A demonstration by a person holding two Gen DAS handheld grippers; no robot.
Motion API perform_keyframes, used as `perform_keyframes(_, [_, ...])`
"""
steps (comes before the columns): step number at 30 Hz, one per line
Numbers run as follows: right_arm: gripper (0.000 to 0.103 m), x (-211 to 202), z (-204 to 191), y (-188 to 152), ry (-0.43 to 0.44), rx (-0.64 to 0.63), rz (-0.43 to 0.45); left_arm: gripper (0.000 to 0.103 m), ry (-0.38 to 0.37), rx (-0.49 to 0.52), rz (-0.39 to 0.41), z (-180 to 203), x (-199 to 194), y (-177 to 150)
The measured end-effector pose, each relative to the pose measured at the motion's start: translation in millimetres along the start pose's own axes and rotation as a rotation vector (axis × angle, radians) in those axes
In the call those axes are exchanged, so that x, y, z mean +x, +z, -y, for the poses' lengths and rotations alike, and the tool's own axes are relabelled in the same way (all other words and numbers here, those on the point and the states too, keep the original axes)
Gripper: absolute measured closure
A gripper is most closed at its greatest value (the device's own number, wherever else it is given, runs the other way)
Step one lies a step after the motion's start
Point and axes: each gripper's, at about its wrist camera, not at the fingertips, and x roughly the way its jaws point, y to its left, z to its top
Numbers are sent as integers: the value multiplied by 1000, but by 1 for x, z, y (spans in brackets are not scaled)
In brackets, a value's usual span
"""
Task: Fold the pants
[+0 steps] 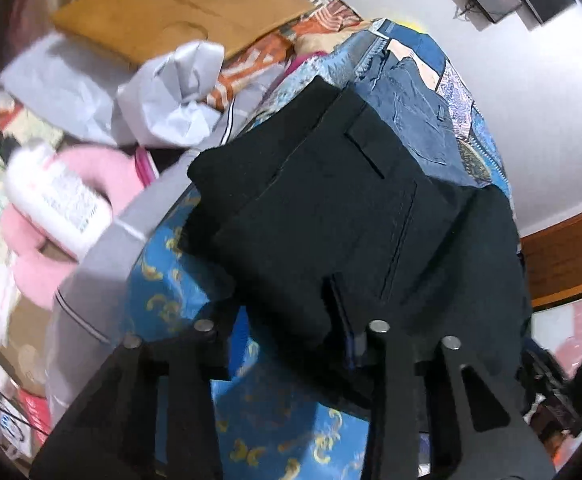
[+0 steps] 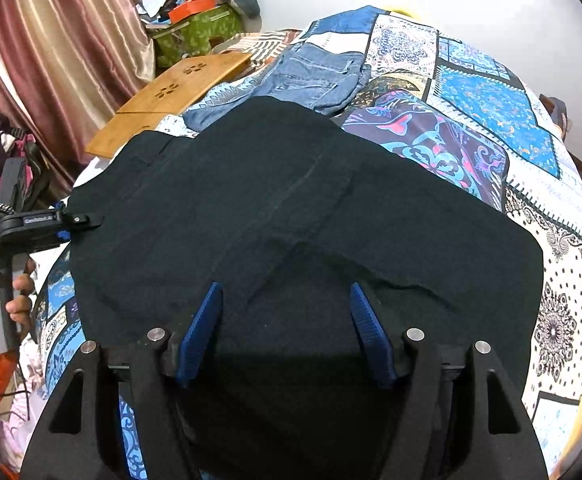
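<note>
- While I watch both wrist feeds, the black pants (image 2: 291,216) lie spread over the bed's patchwork quilt (image 2: 491,96), covering most of its near half and reaching to its left edge.
- Right tongs (image 2: 287,320): jaws wide apart, blue ribbed pads (image 2: 365,332) showing on both sides, hovering over the near part of the black cloth. I see nothing between the pads.
- Left tongs (image 1: 291,332): in the left wrist view the black cloth drapes over the fingers and hides the tips. The finger bases stand apart; whether the cloth is pinched I cannot tell.
- From the right wrist view, the left tongs meet the pants at the bed's left edge; the person's hand (image 2: 19,296) grips the handle below, orange sleeve beside it.
- Left wrist view shows a back pocket (image 1: 375,196) of the pants facing up, with a welt slit near its top.
- Blue jeans (image 2: 315,76) lie crumpled at the far side of the bed, just beyond the black pants and touching their far edge.
- Wooden board (image 2: 171,92) with cut-out holes rests at the bed's far left corner.
- White bottle (image 1: 59,196) and a grey crumpled bag (image 1: 163,100) sit off the bed's left side, blurred.
</note>
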Motion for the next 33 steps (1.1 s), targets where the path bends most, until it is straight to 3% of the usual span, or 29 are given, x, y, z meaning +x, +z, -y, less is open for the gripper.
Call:
perform_keyframes(7, [40,-8,7,0,32,36,0,81,129,160,149,31,-33,-3])
perform_keyframes(13, [40,-38,26,-6,32,80,61,83,152,284,259,63,-83,-7])
perform_keyframes(24, [40,-72,96,-46,-101,184,125,85,34,402,331,155,-122,5])
perform_keyframes(33, [40,-49,118,-74,-26,222,88,87,3,544,336,247,-112,-4])
